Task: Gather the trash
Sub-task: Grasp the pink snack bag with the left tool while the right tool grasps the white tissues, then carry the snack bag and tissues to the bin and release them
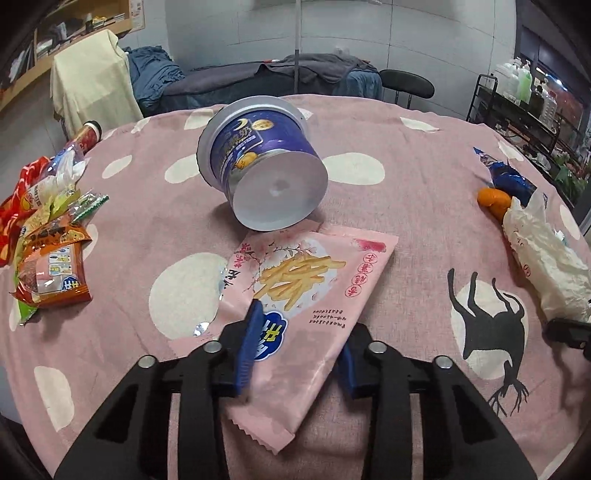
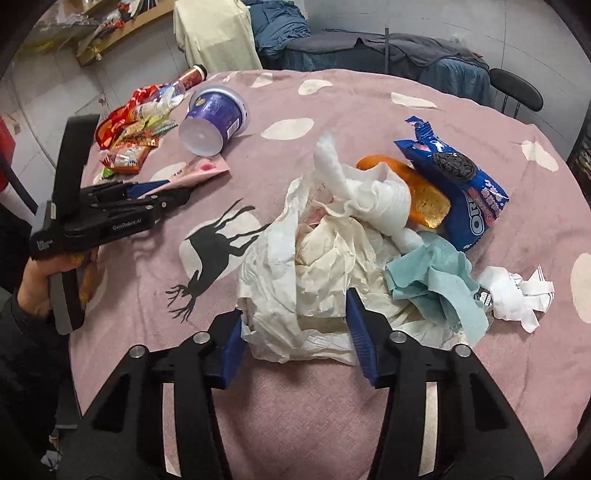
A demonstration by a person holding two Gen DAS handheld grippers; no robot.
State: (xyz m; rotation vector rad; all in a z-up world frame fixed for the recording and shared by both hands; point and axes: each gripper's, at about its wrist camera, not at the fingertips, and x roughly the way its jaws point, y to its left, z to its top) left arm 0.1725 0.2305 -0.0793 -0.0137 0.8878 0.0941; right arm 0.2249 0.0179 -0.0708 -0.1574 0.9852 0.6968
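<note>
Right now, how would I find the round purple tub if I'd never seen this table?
Look at the pink spotted tablecloth and go to its middle, just past the pink fries packet. The purple tub lies tipped on its side there, its plain white bottom facing the left tongs. Everything else nearby is flat or crumpled; it alone is round and hard.

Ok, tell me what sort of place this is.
Probably a lived-in room set up for recording: a round table under a pink spotted tablecloth, clothes heaped on a dark sofa behind, and a wooden wall shelf of clutter.
</note>
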